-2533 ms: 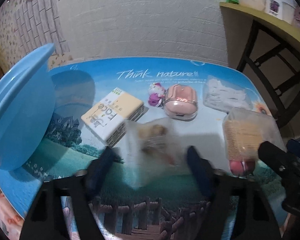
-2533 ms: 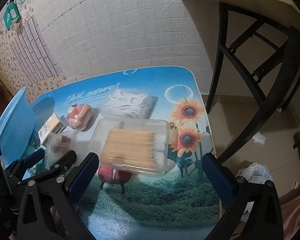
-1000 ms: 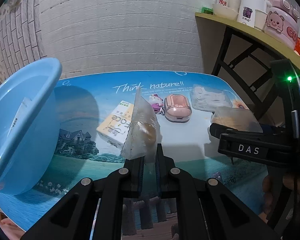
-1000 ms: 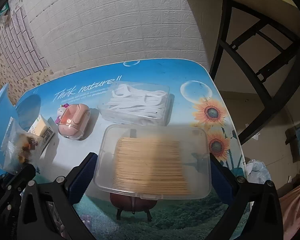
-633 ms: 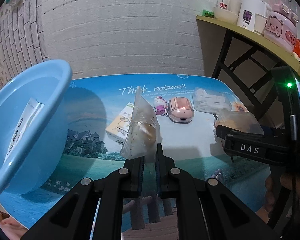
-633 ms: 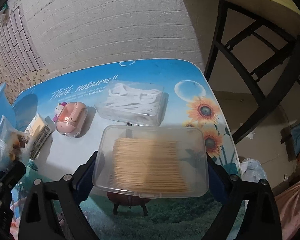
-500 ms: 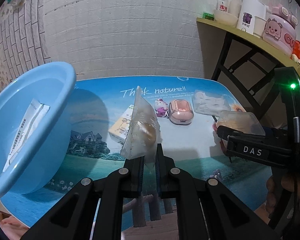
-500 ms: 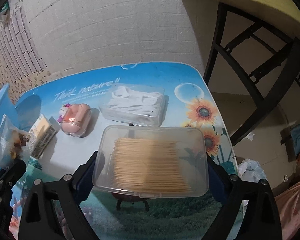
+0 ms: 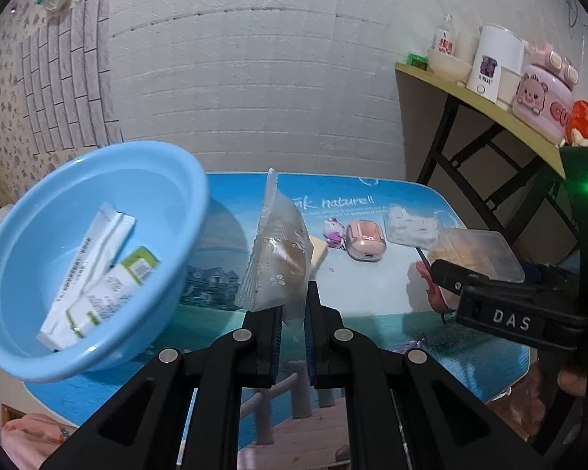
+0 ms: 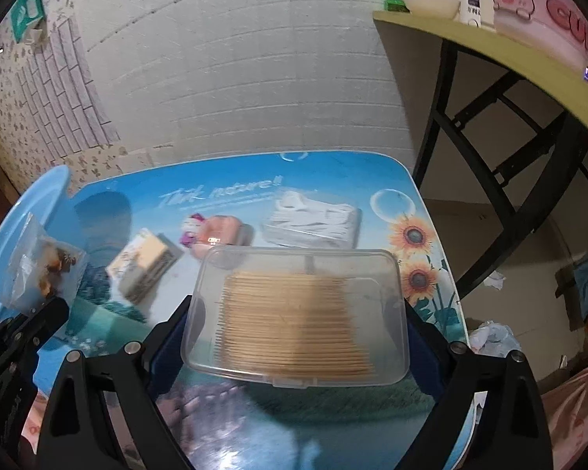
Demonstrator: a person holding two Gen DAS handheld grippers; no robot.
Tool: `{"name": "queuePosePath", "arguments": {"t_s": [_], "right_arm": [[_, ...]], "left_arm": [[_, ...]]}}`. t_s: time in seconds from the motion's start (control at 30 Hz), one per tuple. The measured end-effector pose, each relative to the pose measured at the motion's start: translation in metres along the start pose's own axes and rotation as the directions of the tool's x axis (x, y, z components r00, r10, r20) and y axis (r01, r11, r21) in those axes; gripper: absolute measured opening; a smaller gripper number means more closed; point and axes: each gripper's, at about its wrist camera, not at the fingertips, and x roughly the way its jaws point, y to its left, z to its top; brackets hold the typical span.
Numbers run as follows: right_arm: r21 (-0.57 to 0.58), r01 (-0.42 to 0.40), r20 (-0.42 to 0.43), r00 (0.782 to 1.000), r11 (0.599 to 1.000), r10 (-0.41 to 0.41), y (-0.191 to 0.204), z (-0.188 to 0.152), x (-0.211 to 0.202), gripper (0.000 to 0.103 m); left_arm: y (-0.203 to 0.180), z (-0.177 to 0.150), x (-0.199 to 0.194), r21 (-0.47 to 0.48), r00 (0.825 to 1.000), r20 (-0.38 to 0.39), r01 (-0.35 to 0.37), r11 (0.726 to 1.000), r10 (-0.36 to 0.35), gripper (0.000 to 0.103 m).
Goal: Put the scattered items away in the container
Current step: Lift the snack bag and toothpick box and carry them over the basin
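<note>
My left gripper (image 9: pixel 292 305) is shut on the lower edge of a clear snack bag (image 9: pixel 278 258), which stands upright above the table, just right of the blue basin (image 9: pixel 168 180). Two white packets (image 9: pixel 94 270) lie inside the basin. My right gripper (image 10: pixel 297 313) is shut on a clear flat box of toothpicks (image 10: pixel 294 274), its blue pads pressing both short ends, and the box hangs above the table. In the left wrist view that box (image 9: pixel 478 250) is at the right, behind the right gripper's black body. The right wrist view shows the snack bag (image 10: pixel 43 266) at far left.
On the blue picture table (image 10: pixel 333 172) lie a yellow and white carton (image 10: pixel 145 266), a pink case with a kitten charm (image 10: pixel 223 235) and a clear box of white picks (image 10: pixel 313 219). A red object (image 9: pixel 431 286) sits under the held box. A shelf (image 9: pixel 490 105) stands at right.
Both grippers have risen with their loads and the table looks farther off. The basin has slid further into the left wrist view, showing the packets inside. The toothpick box hangs higher above the red object.
</note>
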Motion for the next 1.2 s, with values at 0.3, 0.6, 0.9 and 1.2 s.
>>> {"name": "queuePosePath", "arguments": {"t_s": [0.3,0.6,0.9,1.2], "right_arm": [[-0.029,-0.040,0.037,0.998,0.999,0.041,0.027,-0.005,-0.029,0.095],[-0.053,-0.076,0.075,0.994,0.996,0.080,0.062,-0.012,-0.055,0.095],[-0.079,-0.086,0.090,0.992,0.993,0.093,0.087,-0.014,-0.066,0.095],[-0.087,-0.104,0.123,0.986,0.991,0.114,0.103,-0.004,-0.077,0.095]], "left_arm": [[0.026,-0.004,-0.031,-0.036,0.999,0.023,-0.029,0.999,0.030,0.009],[0.053,-0.006,-0.056,-0.066,0.997,0.054,-0.044,0.997,0.048,0.009],[0.085,-0.003,-0.069,-0.117,0.993,0.080,-0.076,0.990,0.086,0.009],[0.116,0.005,-0.072,-0.152,0.988,0.094,-0.107,0.983,0.122,0.009]]}}
